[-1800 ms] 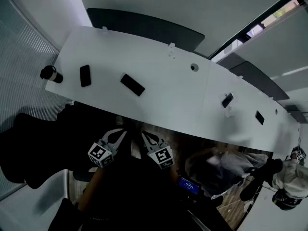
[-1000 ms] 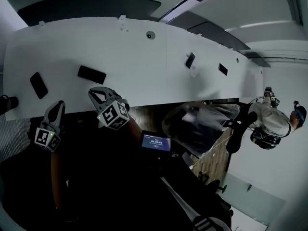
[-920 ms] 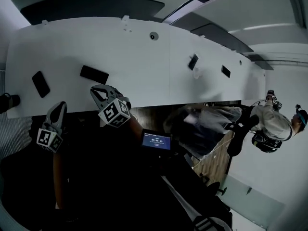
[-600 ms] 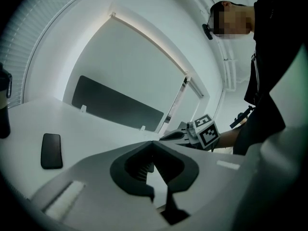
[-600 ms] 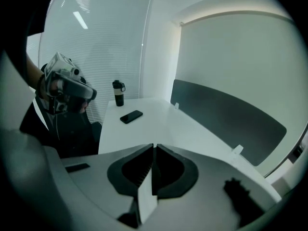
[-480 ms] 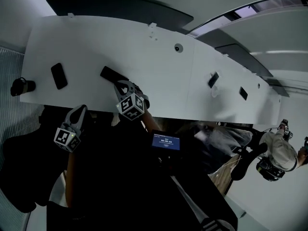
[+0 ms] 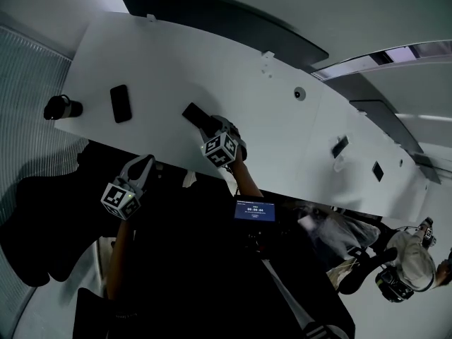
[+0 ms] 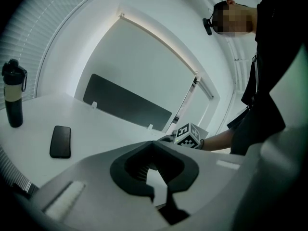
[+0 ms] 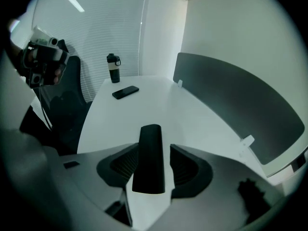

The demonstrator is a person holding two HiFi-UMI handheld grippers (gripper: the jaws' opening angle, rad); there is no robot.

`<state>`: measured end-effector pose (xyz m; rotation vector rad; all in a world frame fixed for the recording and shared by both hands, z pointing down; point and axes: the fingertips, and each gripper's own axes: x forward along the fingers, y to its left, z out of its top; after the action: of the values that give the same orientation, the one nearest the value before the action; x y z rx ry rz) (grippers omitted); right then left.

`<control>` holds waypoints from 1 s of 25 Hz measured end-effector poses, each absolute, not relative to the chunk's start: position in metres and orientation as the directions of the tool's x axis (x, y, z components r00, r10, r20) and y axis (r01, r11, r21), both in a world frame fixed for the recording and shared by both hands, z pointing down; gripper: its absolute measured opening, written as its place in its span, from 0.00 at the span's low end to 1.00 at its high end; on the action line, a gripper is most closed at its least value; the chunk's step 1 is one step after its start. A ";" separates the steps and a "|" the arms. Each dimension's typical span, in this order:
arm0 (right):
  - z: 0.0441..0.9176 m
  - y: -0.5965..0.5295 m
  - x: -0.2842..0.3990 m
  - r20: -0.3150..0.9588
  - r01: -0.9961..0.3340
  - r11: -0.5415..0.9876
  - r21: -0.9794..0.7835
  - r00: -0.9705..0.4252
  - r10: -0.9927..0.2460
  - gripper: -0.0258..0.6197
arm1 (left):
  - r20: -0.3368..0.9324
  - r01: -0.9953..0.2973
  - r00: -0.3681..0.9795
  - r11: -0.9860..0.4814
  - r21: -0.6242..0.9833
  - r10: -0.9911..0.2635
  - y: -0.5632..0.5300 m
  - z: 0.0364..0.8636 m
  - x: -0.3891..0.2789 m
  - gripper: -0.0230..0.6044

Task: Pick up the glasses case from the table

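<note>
At the left end of the white worktop (image 7: pixel 169 62) a dark bottle (image 7: pixel 62 107) stands upright, and just to its right a black phone (image 7: pixel 121 103) lies flat. The left gripper (image 7: pixel 143 164) hangs off the worktop, in front of its front edge. Its jaws are closed together with nothing between them. Further right, close to the front edge and well apart from the phone, the black glasses case (image 9: pixel 150 158) lies flat on the worktop. The right gripper (image 7: pixel 214 128) is tilted down over it. Its jaws have just been opening and now stand apart, one on each side of the case. The case lies lengthwise between the pads (image 9: pixel 126 163), and a narrow gap shows beside it, so they do not clamp it. A dark divider panel (image 7: pixel 219 20) runs along the far edge.
</note>
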<state>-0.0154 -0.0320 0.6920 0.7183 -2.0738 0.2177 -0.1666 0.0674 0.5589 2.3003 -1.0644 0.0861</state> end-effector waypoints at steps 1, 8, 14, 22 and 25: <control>0.697 -0.033 -0.017 0.818 -0.559 0.823 0.100 -0.425 -0.388 0.36 | 0.297 -0.717 0.671 -0.492 0.494 -0.679 0.067 0.560 -0.169 0.05; 0.734 -0.029 -0.020 0.887 -0.504 0.863 0.011 -0.395 -0.241 0.41 | 0.320 -0.745 0.636 -0.451 0.491 -0.702 0.067 0.567 -0.184 0.05; 0.755 -0.030 -0.021 0.912 -0.505 0.863 -0.030 -0.368 -0.183 0.41 | 0.319 -0.748 0.622 -0.423 0.512 -0.715 0.061 0.566 -0.187 0.05; 0.760 -0.035 -0.023 0.923 -0.490 0.864 -0.113 -0.375 -0.091 0.42 | 0.322 -0.748 0.619 -0.412 0.521 -0.716 0.056 0.571 -0.187 0.05; 0.762 -0.035 -0.026 0.930 -0.479 0.867 -0.138 -0.363 -0.052 0.43 | 0.327 -0.751 0.617 -0.411 0.517 -0.716 0.053 0.572 -0.186 0.05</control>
<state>-0.0256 -0.0353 0.7625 0.3937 -1.9055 0.4700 -0.1857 0.0532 0.5720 2.2047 -1.1467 0.0715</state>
